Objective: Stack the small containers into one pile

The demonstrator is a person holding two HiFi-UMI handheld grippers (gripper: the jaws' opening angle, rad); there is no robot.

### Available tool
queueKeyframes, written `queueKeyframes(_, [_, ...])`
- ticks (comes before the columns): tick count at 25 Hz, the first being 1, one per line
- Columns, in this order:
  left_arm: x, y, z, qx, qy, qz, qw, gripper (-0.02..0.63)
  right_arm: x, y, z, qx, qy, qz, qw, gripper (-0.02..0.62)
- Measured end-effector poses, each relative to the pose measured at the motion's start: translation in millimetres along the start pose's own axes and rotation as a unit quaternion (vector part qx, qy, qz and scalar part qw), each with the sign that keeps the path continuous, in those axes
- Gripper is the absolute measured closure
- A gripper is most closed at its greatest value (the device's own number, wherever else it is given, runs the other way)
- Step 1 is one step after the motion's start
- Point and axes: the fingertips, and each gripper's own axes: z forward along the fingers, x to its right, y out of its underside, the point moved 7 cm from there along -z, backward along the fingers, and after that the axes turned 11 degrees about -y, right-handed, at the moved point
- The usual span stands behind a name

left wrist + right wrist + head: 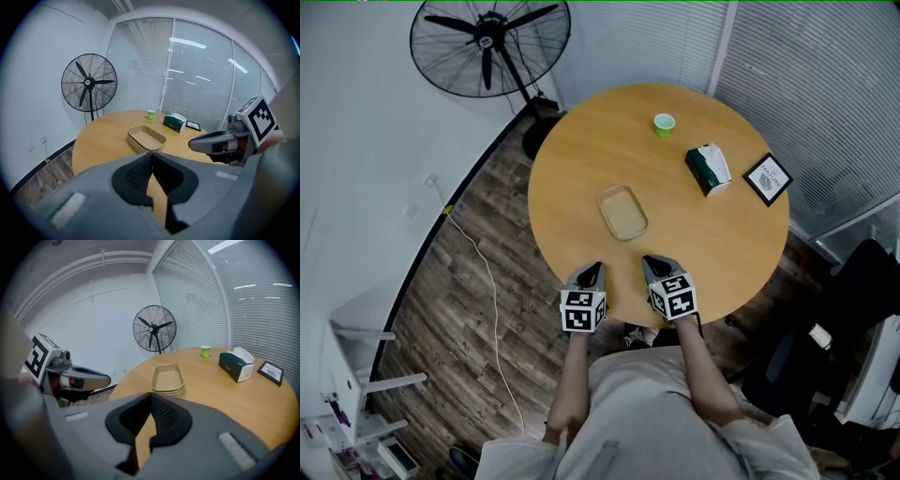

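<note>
The tan containers (623, 213) sit nested in one pile near the middle of the round worktop (572, 150), so the stacking looks done, which is likely why the left tongs (594, 270) and right tongs (651, 262) hover clenched and empty at its near edge
</note>
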Motion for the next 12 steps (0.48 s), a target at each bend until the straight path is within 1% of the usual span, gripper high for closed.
queueKeyframes(5, [1.4,-1.0,-2.9,0.008,0.003,-0.004,1.0000,0.606,-3.8,-2.8,-2.9,0.001,-0.003,-0.005,1.000,0.597])
queueKeyframes(12, [5.9,-0.1,-2.4,0.007,0.008,-0.002,0.9999,0.606,-5.8,-2.8,-4.2,-0.001,-0.009,-0.013,1.000,0.597])
